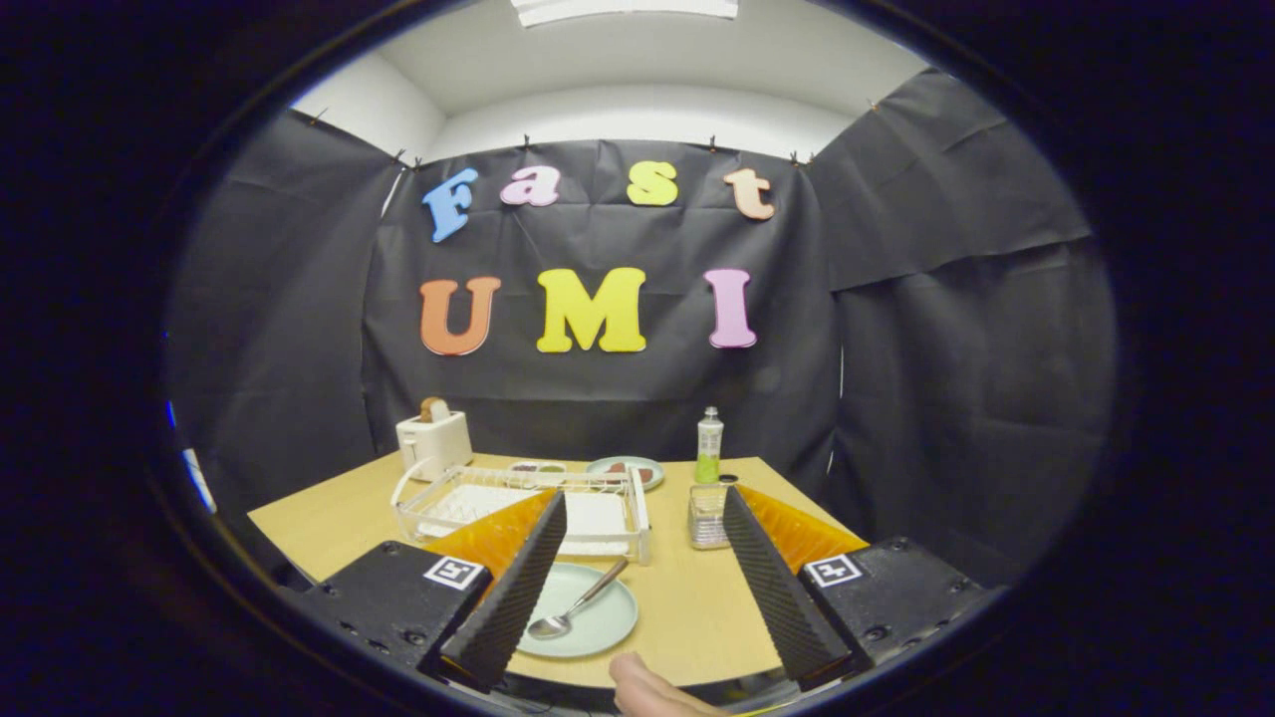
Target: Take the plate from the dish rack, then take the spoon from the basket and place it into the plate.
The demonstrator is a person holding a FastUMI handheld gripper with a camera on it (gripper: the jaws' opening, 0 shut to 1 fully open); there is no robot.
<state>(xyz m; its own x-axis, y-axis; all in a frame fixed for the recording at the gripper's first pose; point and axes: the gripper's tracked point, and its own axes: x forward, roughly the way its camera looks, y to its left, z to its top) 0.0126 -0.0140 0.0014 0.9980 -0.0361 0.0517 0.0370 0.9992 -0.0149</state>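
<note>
Already the spoon (578,605) lies in the plate (598,627), bowl toward the near side and handle angled up over the far rim, so by my reading little remains, and the risks are small. The handle overhangs the rim, and a careless sweep of the jaws (637,597) could catch it and flip the spoon onto the tabletop (687,607). The jaws stand wide apart and hold nothing, raised above the tabletop and tilted slightly down; the plate sits between them, nearer the left one. Beyond them are the dish rack (528,503) and the small basket (708,518). A fingertip (647,687) shows just beneath the jaws.
</note>
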